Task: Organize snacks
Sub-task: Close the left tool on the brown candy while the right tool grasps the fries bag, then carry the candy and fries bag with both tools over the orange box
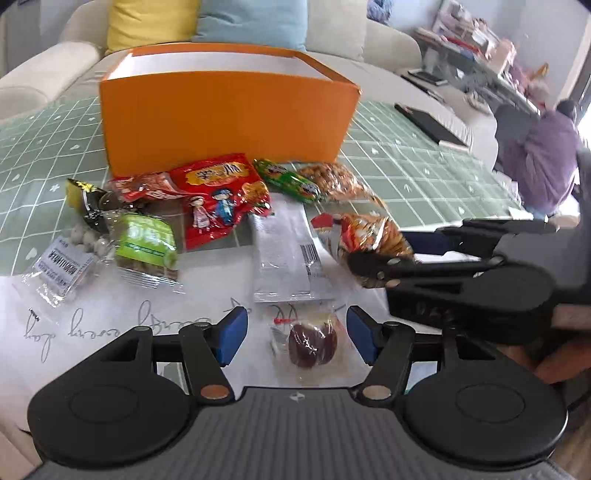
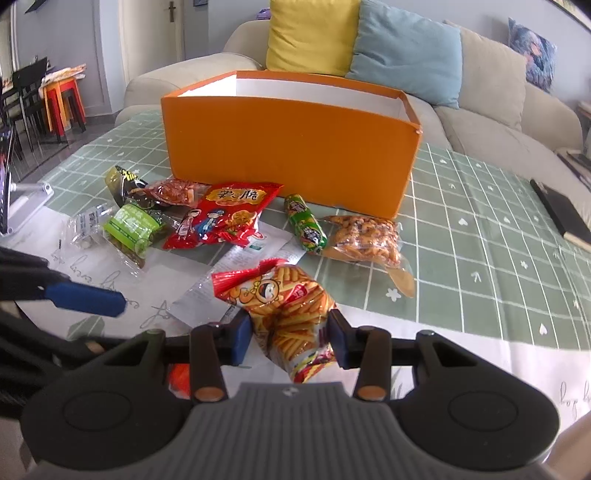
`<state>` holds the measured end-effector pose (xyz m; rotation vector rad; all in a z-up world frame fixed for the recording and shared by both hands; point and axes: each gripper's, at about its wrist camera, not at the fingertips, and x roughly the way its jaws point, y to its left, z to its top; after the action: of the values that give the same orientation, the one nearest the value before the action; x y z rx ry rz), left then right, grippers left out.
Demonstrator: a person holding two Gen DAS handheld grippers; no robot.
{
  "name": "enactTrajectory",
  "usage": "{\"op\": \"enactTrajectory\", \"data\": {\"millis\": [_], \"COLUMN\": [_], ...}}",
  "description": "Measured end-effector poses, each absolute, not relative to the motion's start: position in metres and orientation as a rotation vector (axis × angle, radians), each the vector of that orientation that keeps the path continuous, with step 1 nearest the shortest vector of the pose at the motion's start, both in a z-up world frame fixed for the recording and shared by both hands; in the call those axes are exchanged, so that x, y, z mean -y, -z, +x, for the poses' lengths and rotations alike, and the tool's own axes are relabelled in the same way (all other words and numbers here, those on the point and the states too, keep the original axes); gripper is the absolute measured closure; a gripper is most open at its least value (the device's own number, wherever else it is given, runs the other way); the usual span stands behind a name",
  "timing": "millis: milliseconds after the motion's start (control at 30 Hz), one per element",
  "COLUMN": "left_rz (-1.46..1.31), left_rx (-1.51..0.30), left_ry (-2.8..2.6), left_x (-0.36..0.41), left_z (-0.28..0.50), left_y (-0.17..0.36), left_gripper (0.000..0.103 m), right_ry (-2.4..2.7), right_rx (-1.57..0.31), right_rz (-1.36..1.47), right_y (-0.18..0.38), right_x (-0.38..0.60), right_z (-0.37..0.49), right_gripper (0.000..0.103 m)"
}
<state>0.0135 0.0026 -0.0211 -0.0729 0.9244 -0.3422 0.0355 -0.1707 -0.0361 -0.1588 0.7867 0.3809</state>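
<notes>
An open orange box point(image 1: 229, 114) point(image 2: 291, 147) stands at the back of the table. Several snack packs lie in front of it. My left gripper point(image 1: 293, 338) is open, its blue pads either side of a clear-wrapped dark red candied fruit point(image 1: 310, 341) on the table. My right gripper point(image 2: 290, 338) is shut on a yellow-red bag of crispy sticks point(image 2: 288, 310) point(image 1: 373, 232). The right gripper point(image 1: 384, 264) shows at the right of the left wrist view.
On the table lie a red cartoon bag point(image 2: 221, 218), a green sausage pack point(image 2: 304, 223), a clear bag of fried twists point(image 2: 365, 240), a green-labelled pack point(image 2: 129, 229), a white flat packet point(image 1: 286, 251) and a black notebook point(image 2: 561, 210). A sofa with cushions point(image 2: 314, 33) stands behind.
</notes>
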Motion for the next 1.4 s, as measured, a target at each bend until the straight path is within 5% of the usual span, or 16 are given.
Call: {"op": "enactTrajectory", "data": {"millis": [233,333,600,667,833,1400], "left_rz": [-0.047,-0.071,-0.084,-0.088,-0.102,-0.125], "left_rx": [-0.996,-1.007,-0.983,-0.985,-0.971,-0.836], "left_ry": [0.344,0.341,0.353,0.349,0.347,0.189], "left_x": [0.007,0.004,0.008,0.008,0.006,-0.024], "left_z": [0.018,0.018,0.020,0.022,0.021,0.022], "left_y": [0.041,0.044,0.043,0.045,0.043,-0.005], "left_gripper": [0.033,0.042,0.041,0.051,0.056,0.056], "right_ry": [-0.383,-0.396,-0.402,-0.401,-0.397,-0.422], "right_rx": [-0.821,-0.819,-0.821,-0.821,-0.819,-0.727], "right_rz": [-0.112,-0.120,-0.128,-0.131,-0.129,-0.089], "right_y": [0.037,0.037,0.038,0.039,0.038,0.009], "right_x": [0.177,0.175,0.174,0.173,0.173,0.174], "right_z": [0.037,0.035,0.035,0.036,0.036,0.033], "right_gripper": [0.061,0.061,0.061,0.061,0.061,0.063]}}
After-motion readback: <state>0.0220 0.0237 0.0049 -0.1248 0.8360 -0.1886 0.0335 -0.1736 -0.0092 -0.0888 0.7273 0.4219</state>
